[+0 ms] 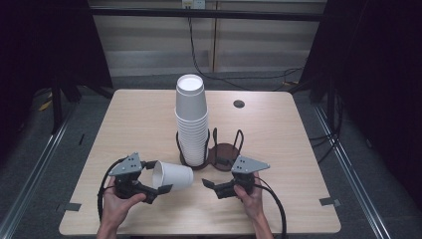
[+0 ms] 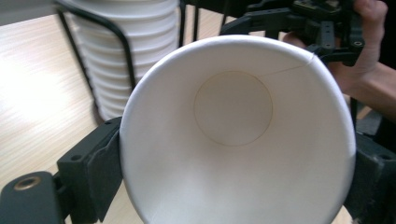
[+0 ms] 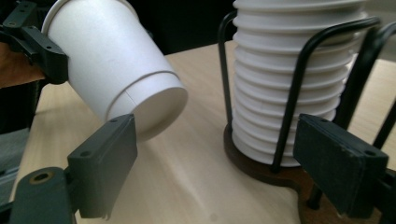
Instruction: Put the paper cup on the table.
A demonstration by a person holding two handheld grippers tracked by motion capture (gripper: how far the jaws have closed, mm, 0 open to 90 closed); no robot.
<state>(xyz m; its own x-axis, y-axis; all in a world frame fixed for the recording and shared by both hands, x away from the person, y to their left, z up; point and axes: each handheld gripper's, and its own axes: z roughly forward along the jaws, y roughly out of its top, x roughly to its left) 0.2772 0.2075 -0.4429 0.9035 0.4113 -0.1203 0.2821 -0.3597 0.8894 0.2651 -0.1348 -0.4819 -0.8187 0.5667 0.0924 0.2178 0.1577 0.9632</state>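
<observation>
The cup [image 1: 171, 175] lies on its side in the left gripper [image 1: 158, 191], above the near left part of the desk [image 1: 139, 124]. Its long axis runs left to right: the open mouth faces left, toward the left hand [image 1: 119, 201], and the closed base points right, at the right gripper [image 1: 209, 185]. The left jaws pinch the cup near its rim, one on either side, as the left gripper view shows [image 2: 233, 135]. The right jaws stand spread with nothing between them; in the right gripper view the cup's base [image 3: 159, 112] sits just past the left jaw, tilted down toward it, apart from both. So the right gripper is the nearer one to the base, and I judge the next move turns on that short gap.

The stack [image 1: 191, 124] of cups stands in a wire holder [image 1: 219, 152] just beyond, with its second slot bare. Whether the left pads dent the cup wall is hard to tell. The stack's top is cut off in both gripper views.
</observation>
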